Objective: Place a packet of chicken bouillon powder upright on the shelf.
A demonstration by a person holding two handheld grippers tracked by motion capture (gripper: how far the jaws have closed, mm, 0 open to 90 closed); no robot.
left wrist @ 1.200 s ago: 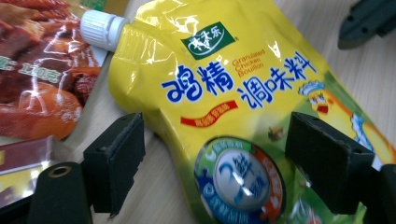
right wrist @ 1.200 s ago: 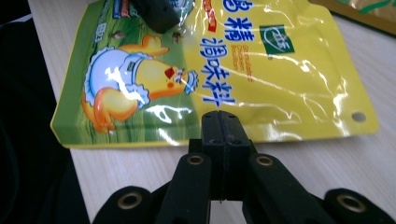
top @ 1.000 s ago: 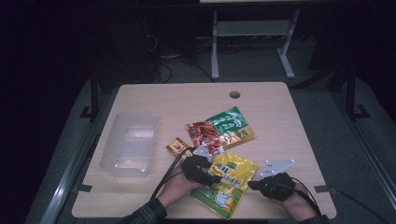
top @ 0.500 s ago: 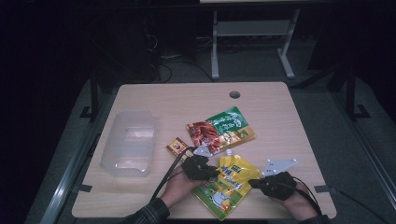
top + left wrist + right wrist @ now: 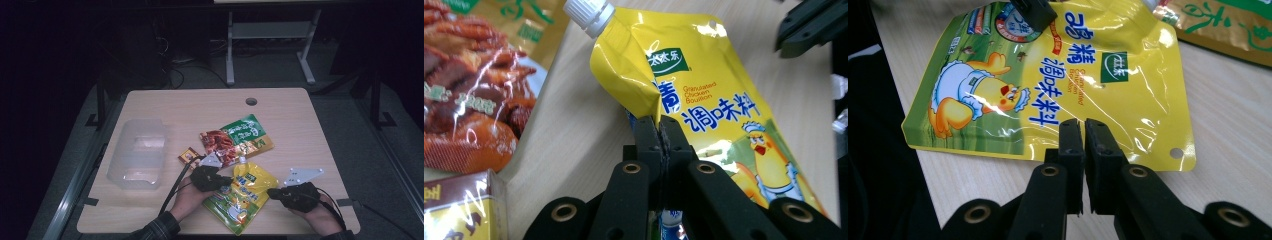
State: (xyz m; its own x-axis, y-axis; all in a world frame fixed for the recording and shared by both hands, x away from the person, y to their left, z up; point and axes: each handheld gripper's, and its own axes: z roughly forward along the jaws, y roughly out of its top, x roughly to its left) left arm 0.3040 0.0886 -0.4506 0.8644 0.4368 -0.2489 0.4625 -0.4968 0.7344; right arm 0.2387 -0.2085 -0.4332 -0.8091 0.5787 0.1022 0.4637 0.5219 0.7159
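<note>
Wood table: clear bin empty, yellow pouch beside.

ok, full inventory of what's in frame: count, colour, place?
table: 1, light wood, centre, with a cable hole near its far edge
clear plastic container: 1, transparent, left side of the table
small sachet: 1, brown and yellow, between the container and the pouches
green and red food pouch: 1, mid-table, lying flat
yellow bouillon pouch: 1, yellow with a white cap, near edge, between the two grippers
metal stand: 1, grey, on the floor beyond the table
left gripper: 1, black, jaws just closed on the yellow pouch's edge
right gripper: 1, black, jaws nearly together, nothing between them, at the pouch's other edge
</note>
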